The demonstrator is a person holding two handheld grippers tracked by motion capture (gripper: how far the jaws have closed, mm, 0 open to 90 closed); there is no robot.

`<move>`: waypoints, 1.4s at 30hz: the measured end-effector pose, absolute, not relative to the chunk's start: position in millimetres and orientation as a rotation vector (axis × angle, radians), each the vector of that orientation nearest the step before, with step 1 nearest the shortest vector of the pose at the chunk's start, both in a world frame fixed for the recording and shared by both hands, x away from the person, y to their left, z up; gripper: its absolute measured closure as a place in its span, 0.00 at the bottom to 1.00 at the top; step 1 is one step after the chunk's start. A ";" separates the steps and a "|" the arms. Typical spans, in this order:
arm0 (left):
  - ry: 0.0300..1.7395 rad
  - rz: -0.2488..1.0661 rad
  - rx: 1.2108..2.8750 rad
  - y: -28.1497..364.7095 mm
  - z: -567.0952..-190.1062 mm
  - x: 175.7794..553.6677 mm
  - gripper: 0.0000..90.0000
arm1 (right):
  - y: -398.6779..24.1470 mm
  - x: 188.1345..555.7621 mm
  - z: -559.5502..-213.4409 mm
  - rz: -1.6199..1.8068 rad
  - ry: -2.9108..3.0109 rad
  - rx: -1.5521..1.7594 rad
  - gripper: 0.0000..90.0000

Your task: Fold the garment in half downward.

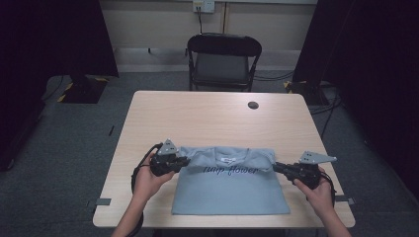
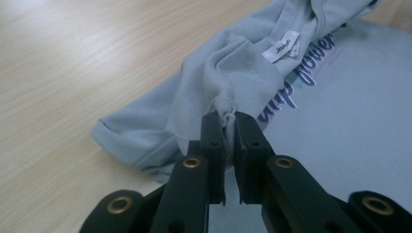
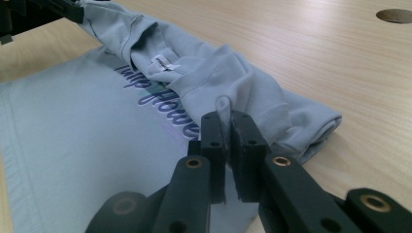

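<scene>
While both tools grip: the pale blue T-shirt (image 1: 230,190) lies on the near half of the table (image 1: 197,113), its top edge folded toward the person.
Left tool (image 2: 229,116): jaws pinched together on a bunch of the shirt's fabric at the left end of the fold.
Right tool (image 3: 224,115): jaws pressed together on a thin ridge of fabric at the right end of the fold.
Shirt print: purple lettering (image 1: 230,170) runs just near the folded collar.
Neck label (image 2: 283,46): white, showing inside the folded collar.
Hands: left hand (image 1: 148,180) and right hand (image 1: 318,190) hold the tools at the shirt's two sides.
Chair (image 1: 223,59): dark, beyond the table's far edge.
Table hole (image 1: 253,104): far right, well apart from the shirt.
</scene>
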State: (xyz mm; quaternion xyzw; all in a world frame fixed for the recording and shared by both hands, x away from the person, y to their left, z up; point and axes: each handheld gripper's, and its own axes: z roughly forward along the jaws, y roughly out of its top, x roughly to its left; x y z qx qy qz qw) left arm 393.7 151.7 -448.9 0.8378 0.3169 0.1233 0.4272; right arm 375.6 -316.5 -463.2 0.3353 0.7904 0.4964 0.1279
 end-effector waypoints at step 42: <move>0.691 0.214 2.043 169.1 -446.7 317.8 0.92 | -332.2 300.5 -458.2 1.480 2.386 0.878 0.94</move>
